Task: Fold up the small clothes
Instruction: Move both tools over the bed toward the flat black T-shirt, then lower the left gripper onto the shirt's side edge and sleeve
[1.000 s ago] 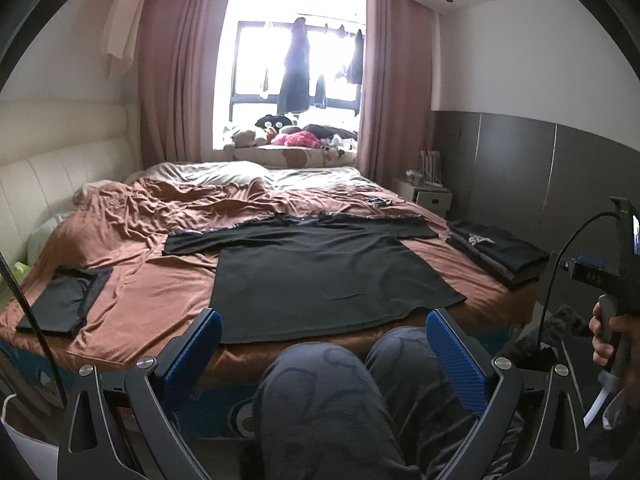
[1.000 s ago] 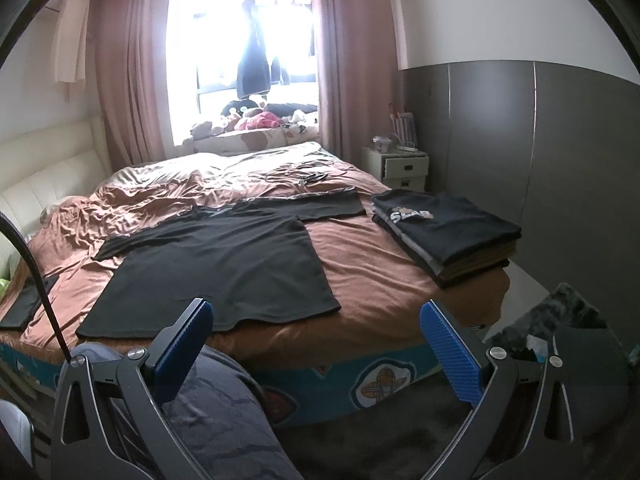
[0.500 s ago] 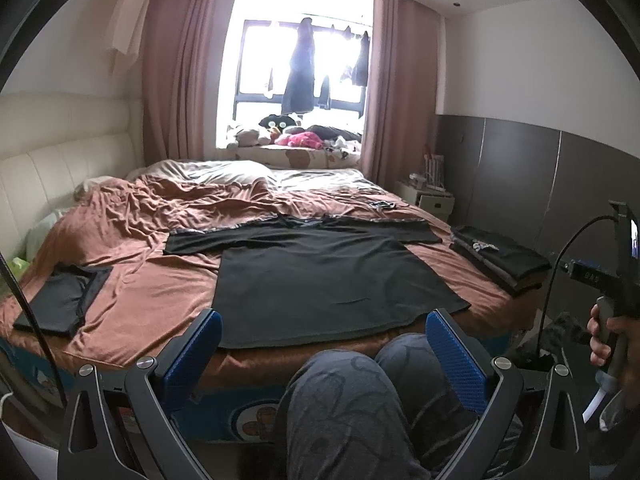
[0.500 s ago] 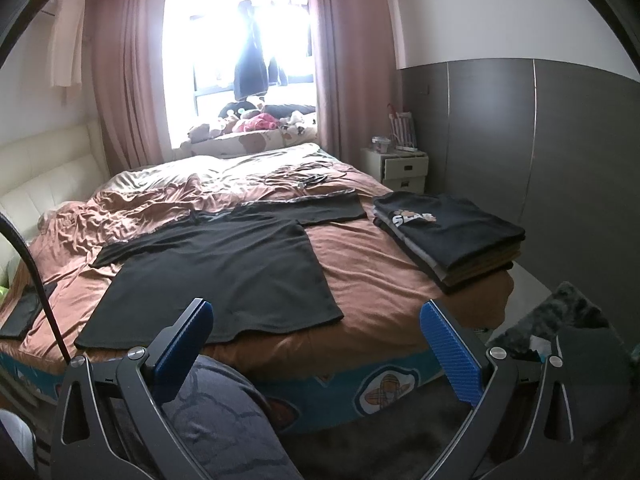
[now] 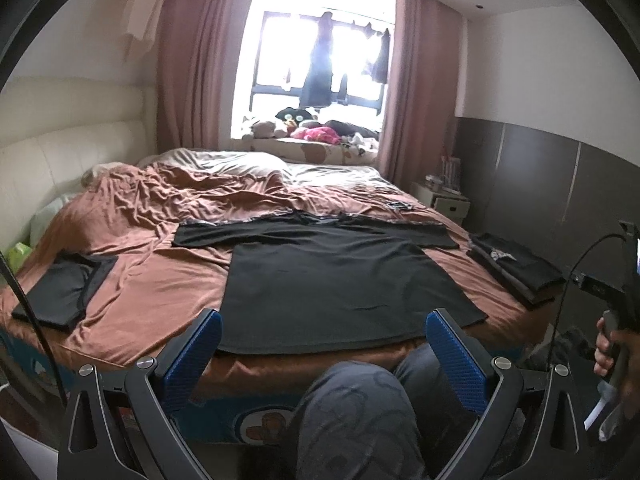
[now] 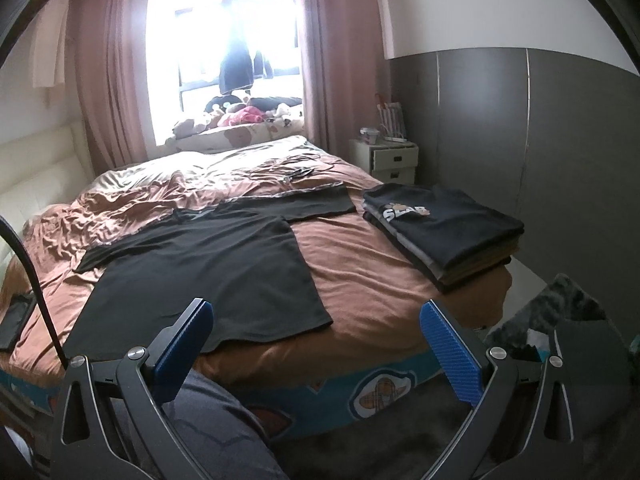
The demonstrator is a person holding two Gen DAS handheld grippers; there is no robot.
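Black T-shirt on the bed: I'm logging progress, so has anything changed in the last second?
Nothing taken hold of or let go. Both views drift slightly. The T-shirt lies spread flat as before, the folded stack is unmoved, and both hand-held grippers, left and right, stay open and empty.

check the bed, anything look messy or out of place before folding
Nothing is spilled or damaged. The black t-shirt lies flat with sleeves spread, and the folded stack sits tidy at the bed's right edge. Only the brown sheet is heavily rumpled toward the headboard, away from the shirt. Both tools are open, holding nothing.
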